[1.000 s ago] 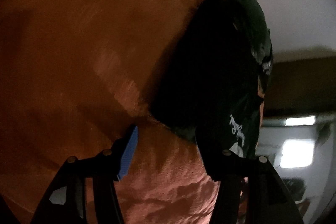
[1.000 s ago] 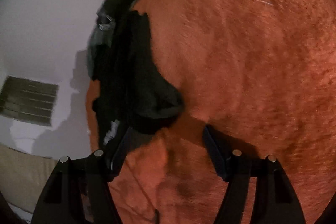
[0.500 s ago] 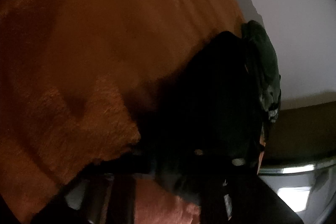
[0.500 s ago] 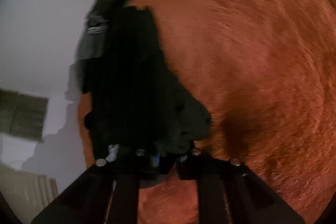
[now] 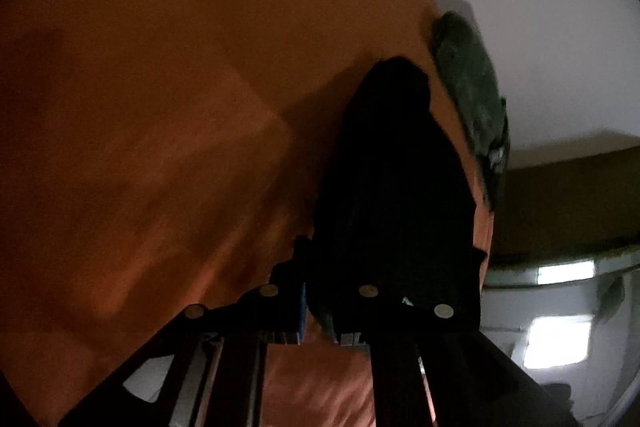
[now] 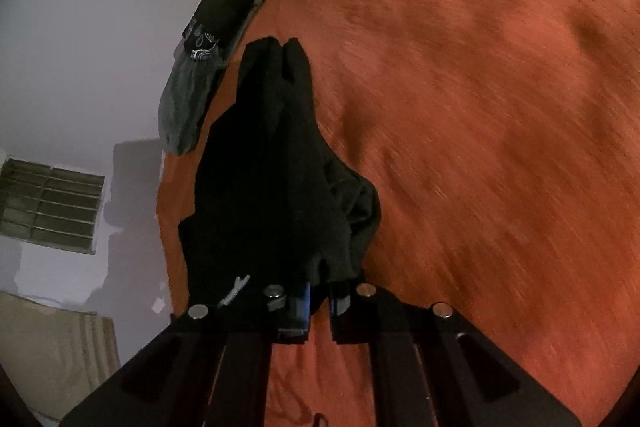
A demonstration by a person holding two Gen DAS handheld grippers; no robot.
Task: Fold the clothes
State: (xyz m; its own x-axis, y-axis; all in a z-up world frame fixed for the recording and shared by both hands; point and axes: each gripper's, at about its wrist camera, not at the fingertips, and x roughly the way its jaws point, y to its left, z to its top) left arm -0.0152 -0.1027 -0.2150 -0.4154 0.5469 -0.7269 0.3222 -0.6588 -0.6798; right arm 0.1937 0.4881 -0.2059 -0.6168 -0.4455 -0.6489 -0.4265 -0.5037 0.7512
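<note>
Nearest each camera, the left gripper [image 5: 320, 311] and the right gripper [image 6: 318, 303] have their jaws clenched on 1 black garment [image 6: 276, 179], cloth pinched between them after the jaws closed just now. The garment stretches away from both grippers over the orange blanket [image 6: 480, 131], near its edge. Farther along that edge lies a folded grey-green garment [image 6: 192, 95], just beside the black one, with a pale wall [image 6: 100, 27] behind.
</note>
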